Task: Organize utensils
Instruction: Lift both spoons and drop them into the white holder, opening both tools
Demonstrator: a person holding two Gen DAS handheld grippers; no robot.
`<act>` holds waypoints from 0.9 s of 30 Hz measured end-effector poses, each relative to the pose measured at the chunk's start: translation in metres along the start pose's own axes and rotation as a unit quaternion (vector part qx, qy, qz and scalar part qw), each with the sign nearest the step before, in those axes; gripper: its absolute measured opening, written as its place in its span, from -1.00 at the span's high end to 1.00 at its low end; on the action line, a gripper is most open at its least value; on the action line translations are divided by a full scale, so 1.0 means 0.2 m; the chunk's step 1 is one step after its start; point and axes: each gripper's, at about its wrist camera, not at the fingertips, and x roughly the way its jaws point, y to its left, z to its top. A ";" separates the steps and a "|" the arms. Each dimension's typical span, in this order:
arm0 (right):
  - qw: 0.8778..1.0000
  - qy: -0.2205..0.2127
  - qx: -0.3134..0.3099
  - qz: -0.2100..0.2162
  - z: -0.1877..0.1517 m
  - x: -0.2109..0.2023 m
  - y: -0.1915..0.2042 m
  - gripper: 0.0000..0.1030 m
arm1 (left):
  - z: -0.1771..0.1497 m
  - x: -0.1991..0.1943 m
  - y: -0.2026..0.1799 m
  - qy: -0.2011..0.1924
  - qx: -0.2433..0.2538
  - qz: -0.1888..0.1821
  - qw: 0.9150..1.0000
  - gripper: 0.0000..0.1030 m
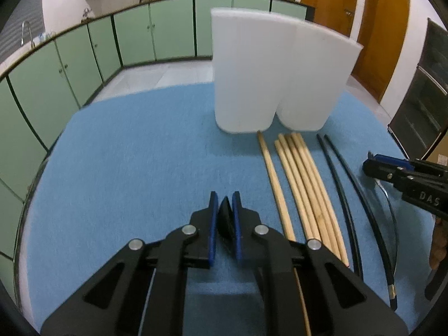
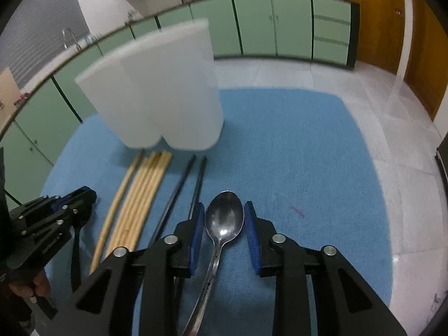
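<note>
A blue mat (image 1: 134, 145) is spread on the table, and a white two-part holder (image 1: 268, 75) stands upright at its far side. Just in front of the holder, wooden chopsticks (image 1: 302, 184) and two black chopsticks (image 1: 338, 184) are laid side by side. The left gripper (image 1: 224, 212) is closed narrowly on a small black utensil (image 1: 225, 217). The right gripper (image 2: 224, 224) is held open, with a metal spoon (image 2: 224, 218) lying between its fingers, its bowl facing up.
</note>
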 end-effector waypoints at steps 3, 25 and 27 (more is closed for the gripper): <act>0.999 -0.043 -0.010 0.008 -0.01 -0.10 0.00 0.45 | 0.00 -0.07 -0.02 -0.039 0.006 0.005 0.999 0.84; 0.976 -0.197 -0.063 0.068 0.20 -0.53 0.04 0.45 | 0.33 -0.41 -0.03 -0.224 -0.017 0.001 0.974 0.84; 0.972 -0.213 -0.063 0.076 0.25 -0.58 0.05 0.45 | 0.40 -0.45 -0.04 -0.245 -0.017 -0.001 0.969 0.84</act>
